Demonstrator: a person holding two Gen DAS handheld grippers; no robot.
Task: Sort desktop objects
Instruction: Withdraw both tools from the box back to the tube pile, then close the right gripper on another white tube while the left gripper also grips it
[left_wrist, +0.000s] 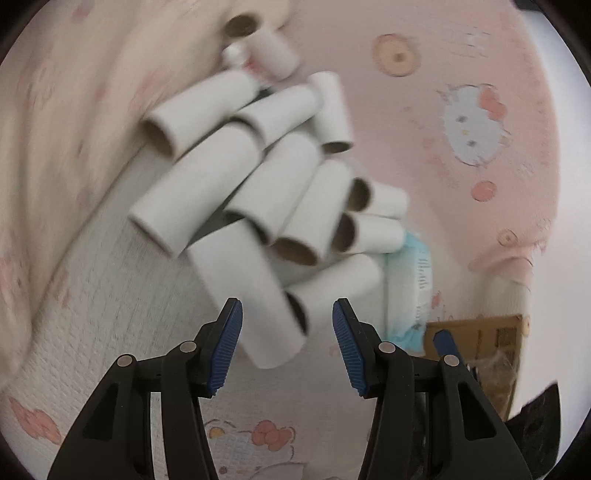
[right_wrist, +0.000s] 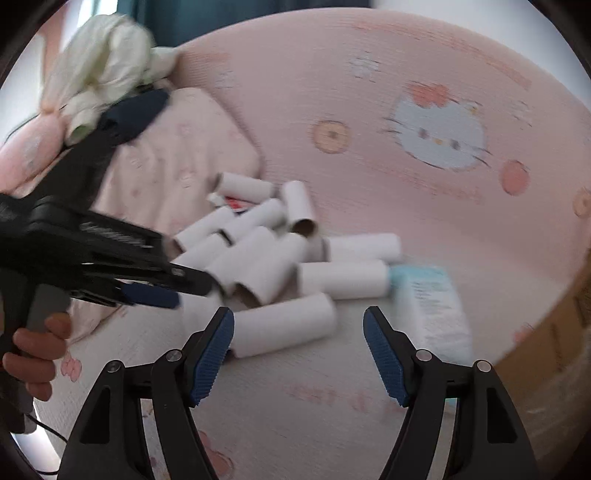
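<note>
Left wrist view: my left gripper (left_wrist: 287, 316) has jaws partly open and empty, straddling the nearest cardboard tube (left_wrist: 243, 291) at 12 o'clock in the pile. I should centre it before squeezing. My right gripper (right_wrist: 298, 325), likewise open and empty, faces another tube (right_wrist: 284, 325).

Packet (right_wrist: 430, 302) right of tubes (right_wrist: 280, 325) (touching)

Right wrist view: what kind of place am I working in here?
Probably a bedroom, on a bed rather than a desk: a pink cartoon-cat blanket covers the soft surface, crumpled clothes lie at the far left, and cardboard tubes sit piled on the fabric.
</note>
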